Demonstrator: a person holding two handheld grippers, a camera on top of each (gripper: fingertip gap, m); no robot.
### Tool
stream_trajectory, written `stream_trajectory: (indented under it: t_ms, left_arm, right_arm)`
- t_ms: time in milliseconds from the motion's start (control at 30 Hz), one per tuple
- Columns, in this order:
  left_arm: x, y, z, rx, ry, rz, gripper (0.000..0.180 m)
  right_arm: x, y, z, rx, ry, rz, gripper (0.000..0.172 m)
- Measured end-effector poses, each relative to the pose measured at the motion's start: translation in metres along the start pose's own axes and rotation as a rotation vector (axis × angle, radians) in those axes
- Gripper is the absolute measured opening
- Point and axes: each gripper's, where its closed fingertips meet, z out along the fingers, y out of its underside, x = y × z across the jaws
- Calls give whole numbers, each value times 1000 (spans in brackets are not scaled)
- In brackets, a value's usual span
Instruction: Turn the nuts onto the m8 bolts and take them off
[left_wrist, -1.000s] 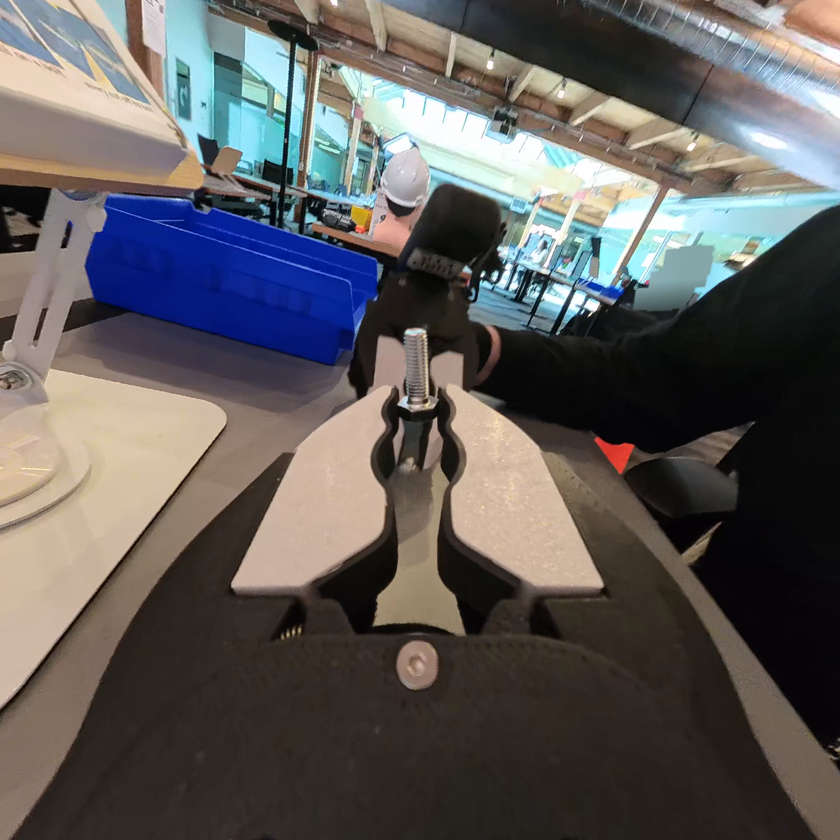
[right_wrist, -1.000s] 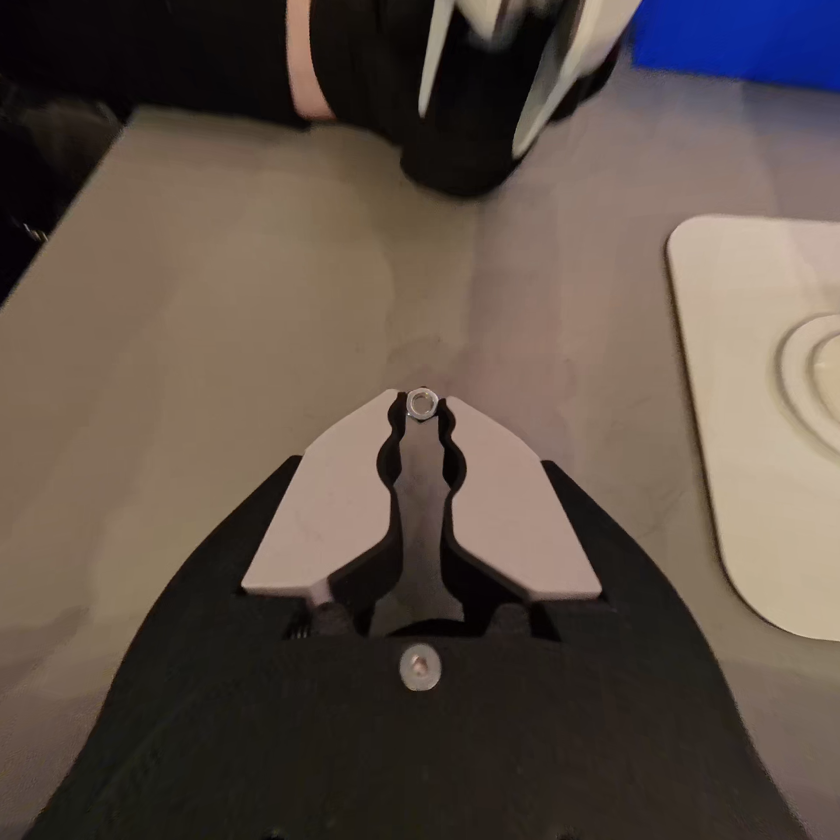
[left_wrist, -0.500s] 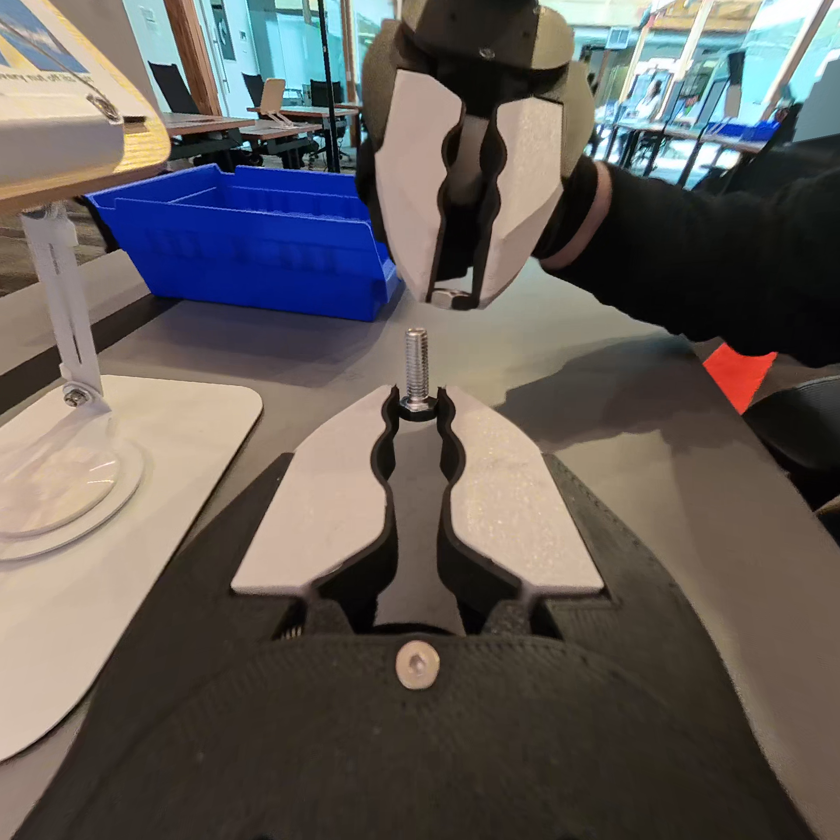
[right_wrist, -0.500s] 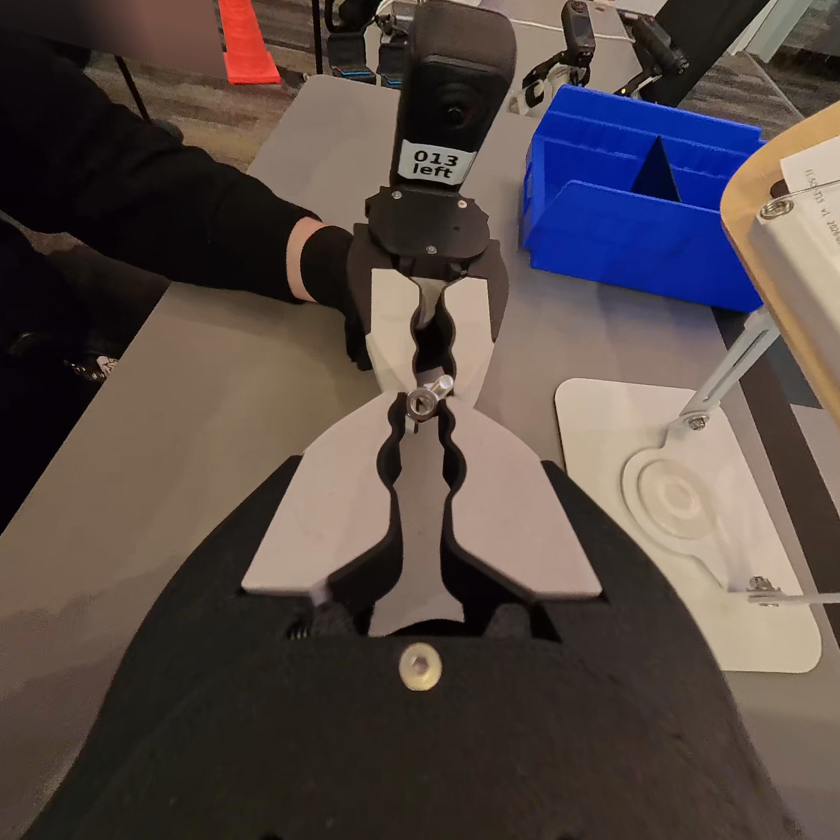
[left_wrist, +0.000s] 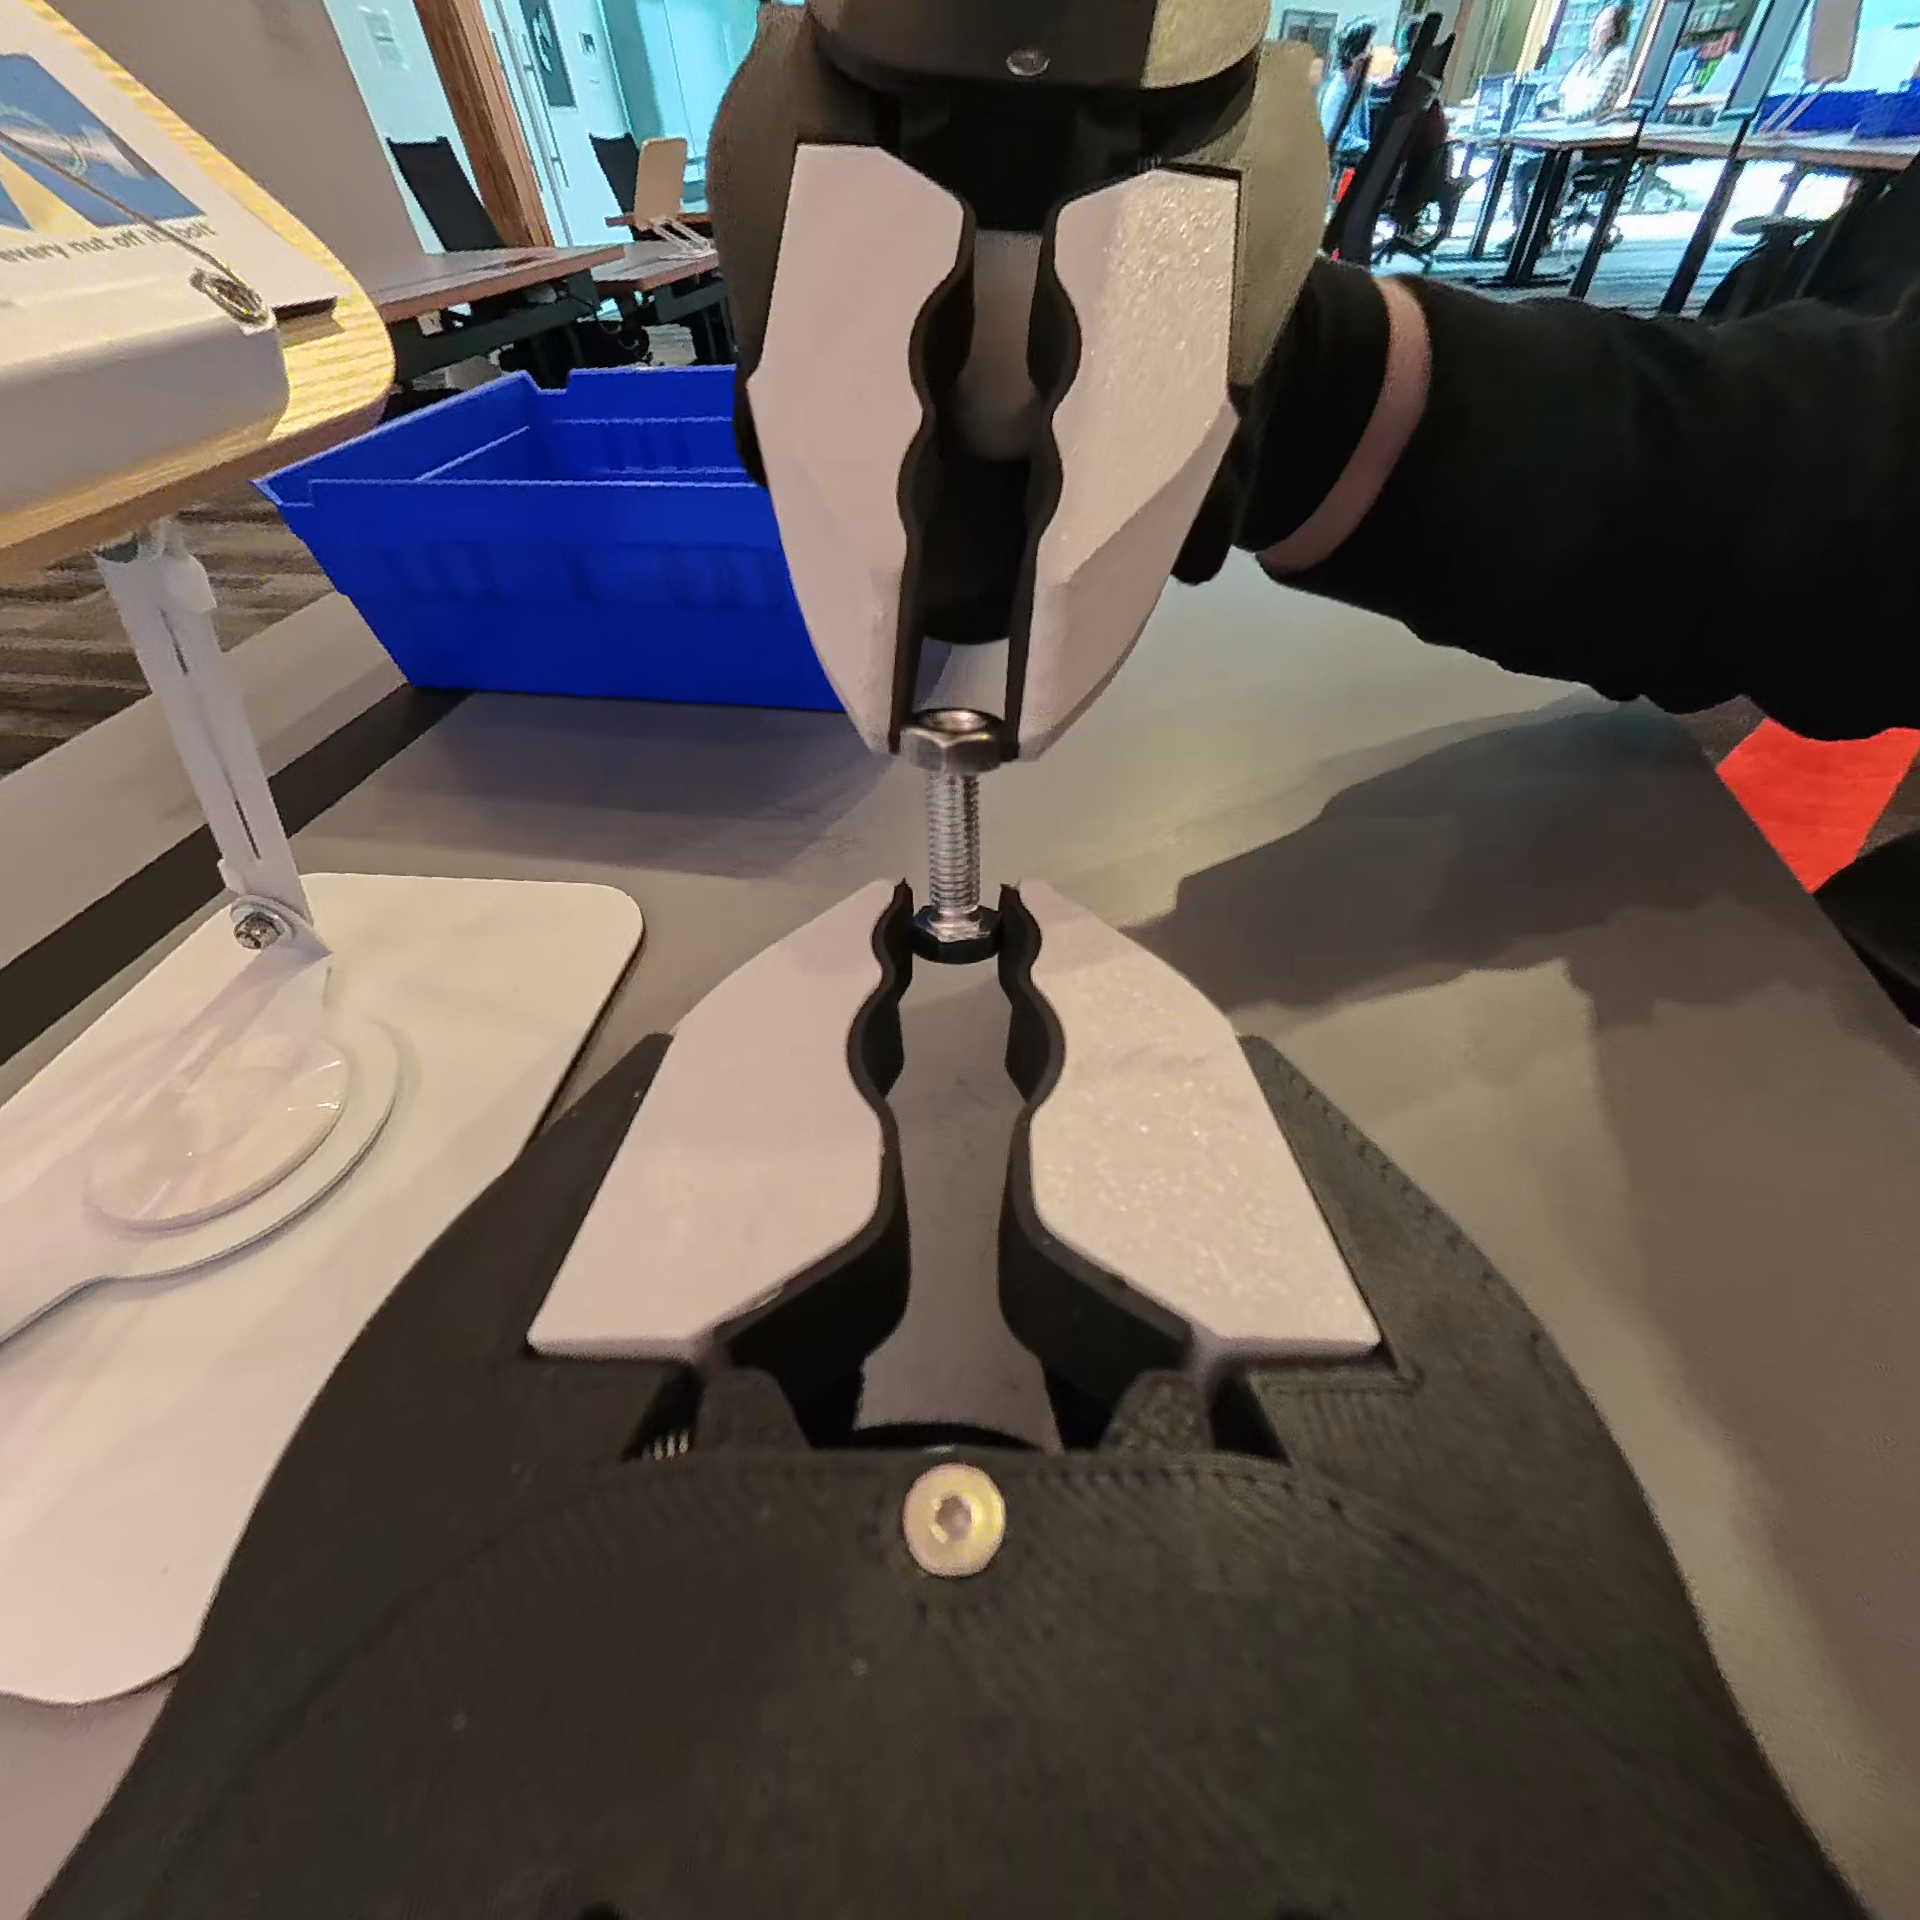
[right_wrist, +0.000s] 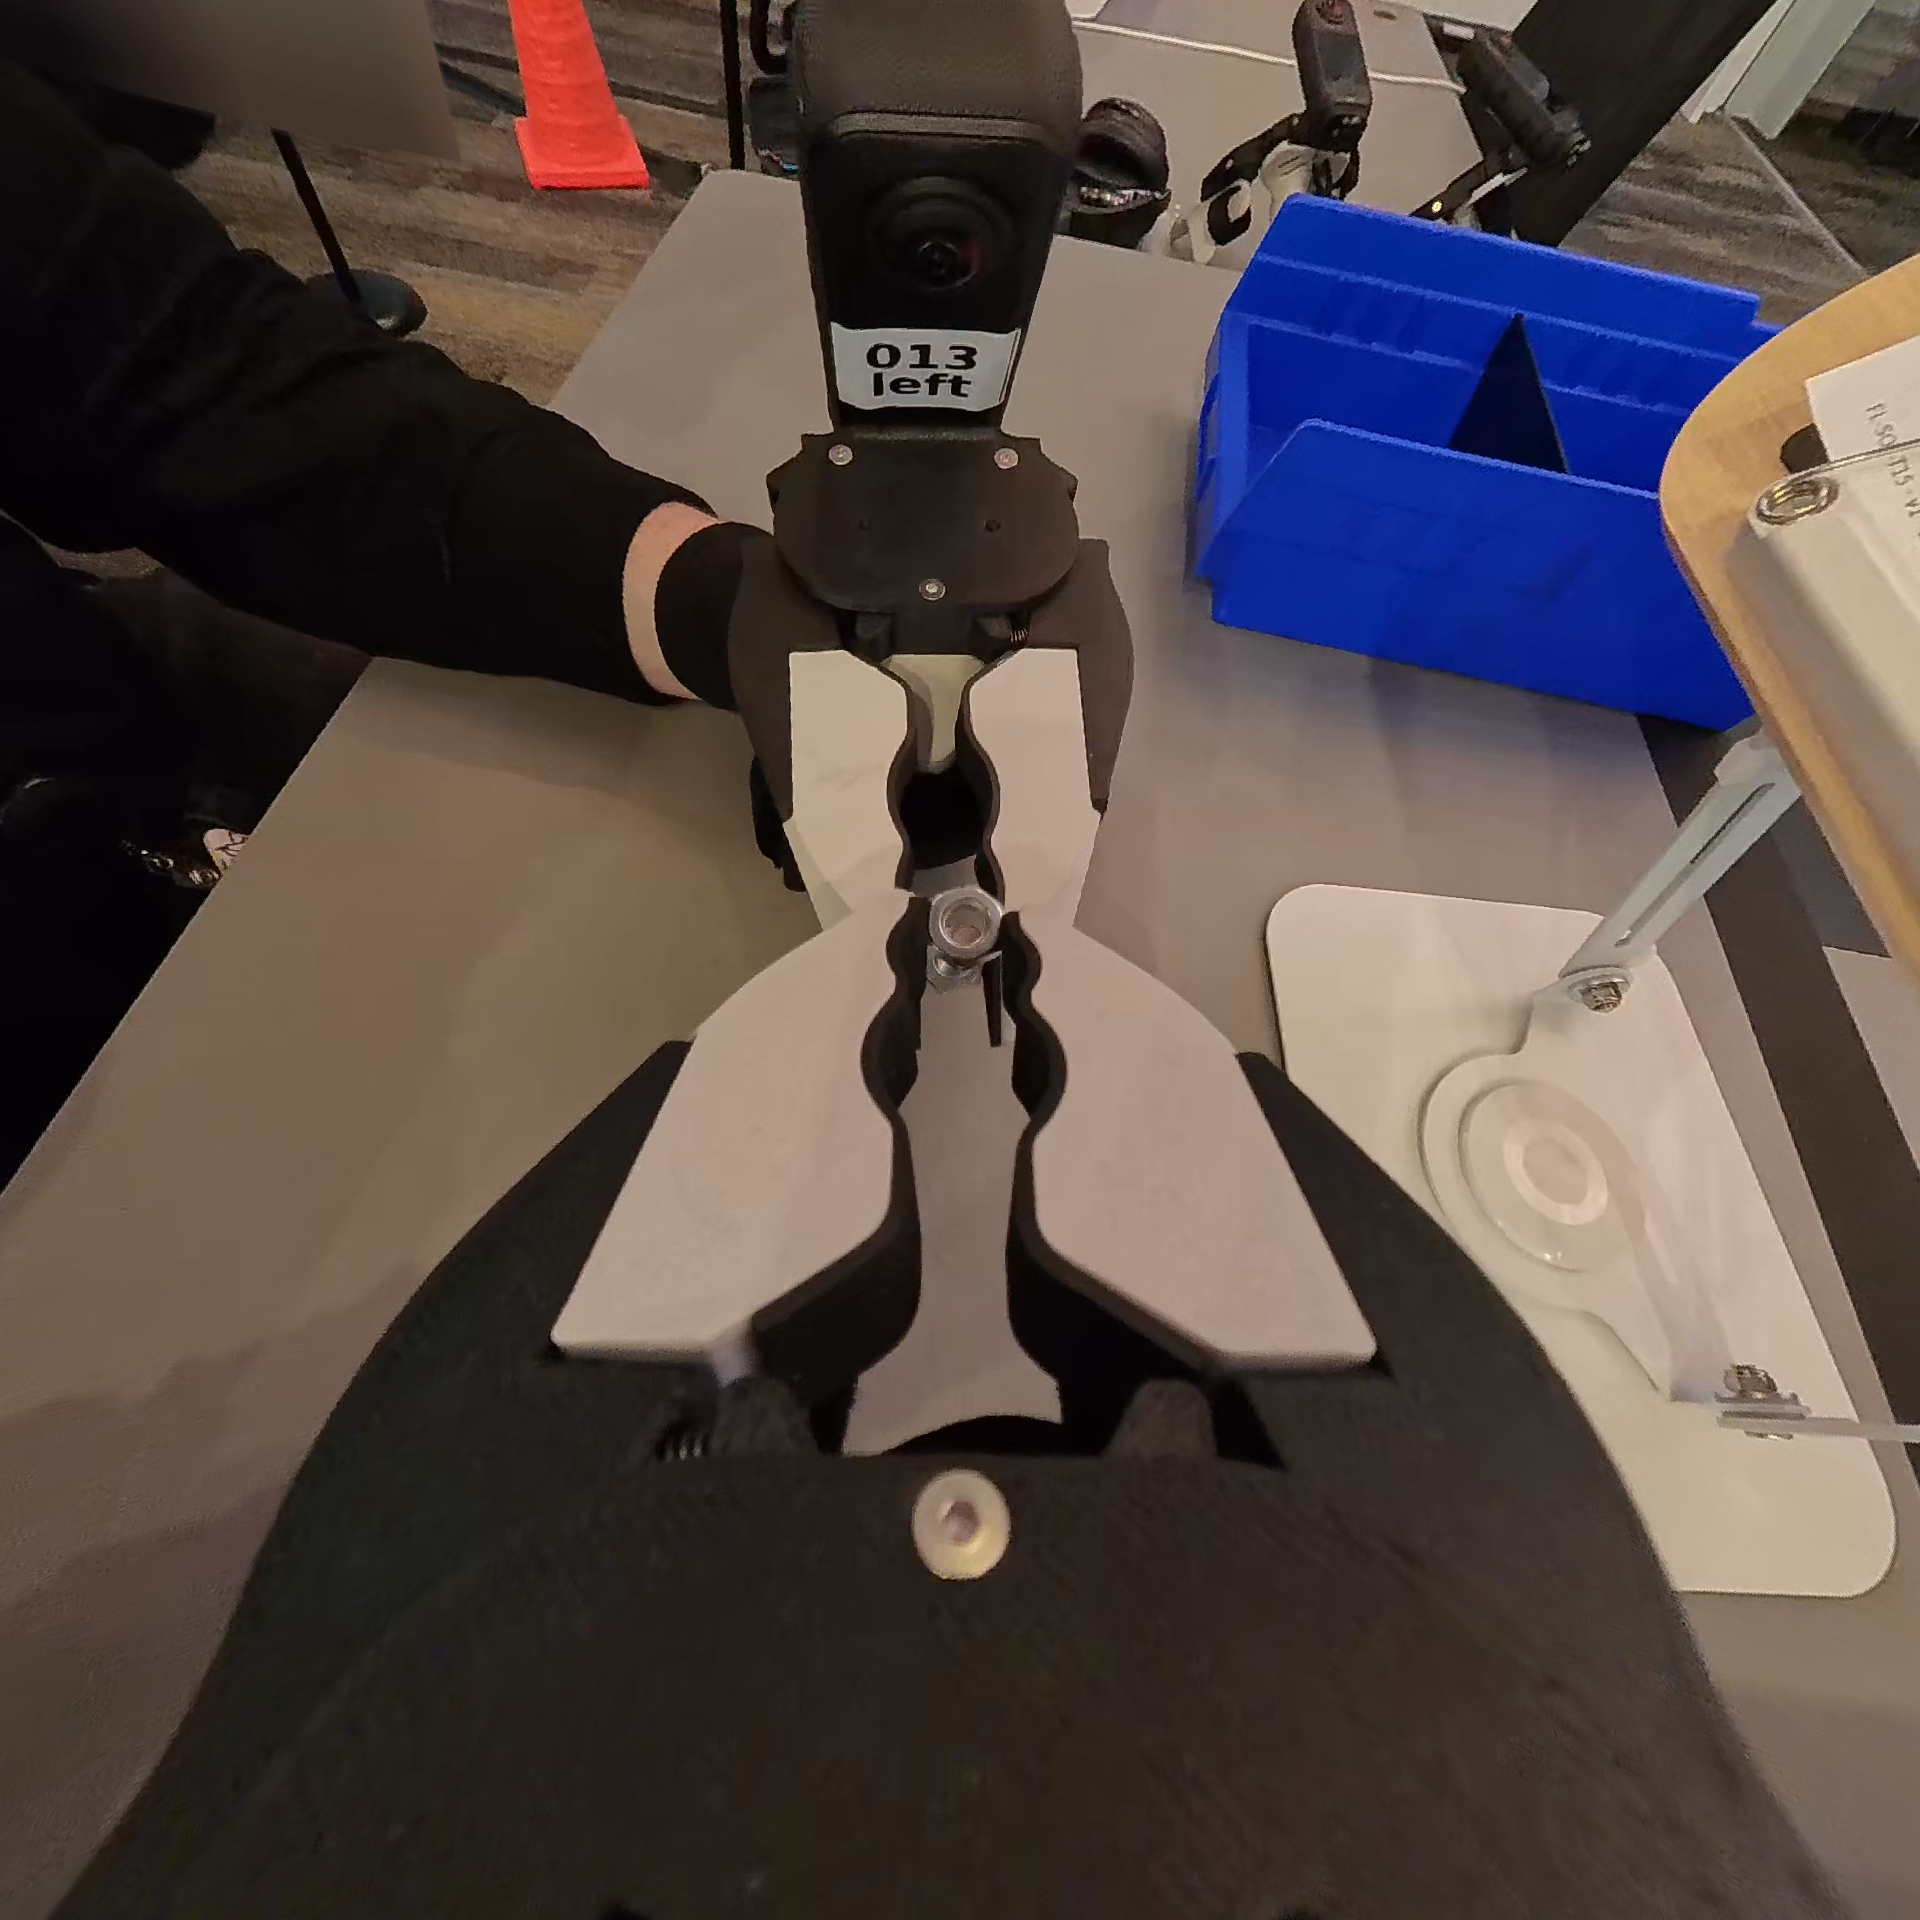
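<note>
My right fingers (left_wrist: 951, 727), gripping the silver hex nut (left_wrist: 953, 740), have come down from the top of the frame, and the nut that hung clear above the bolt (left_wrist: 953, 842) half a second ago now sits on its threaded tip. My left fingers (left_wrist: 953, 925) stay clamped on the bolt's hex head at frame centre, holding it upright over the grey counter (left_wrist: 1351, 1039). Nut and thread look aligned, so I judge turning can start.

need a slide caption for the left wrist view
Left gripper holds the bolt upright by its head while the right gripper sets a nut on its tip.
</note>
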Motion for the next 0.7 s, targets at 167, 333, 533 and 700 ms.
stream_trajectory:
  t_ms: [167,333,533,700]
  left_arm:
    - [-1,-2,-1,5,-17,6,15]
    - [0,-11,-3,57,-6,-18,16]
    - [0,-11,-3,56,-6,-16,15]
    - [-3,-12,-3,47,-43,8,15]
  right_arm:
    - [0,-1,-1,20,6,11,13]
    - [2,-6,-5,64,27,13,13]
    - [2,-7,-4,70,23,14,13]
    - [3,-8,-4,85,36,28,13]
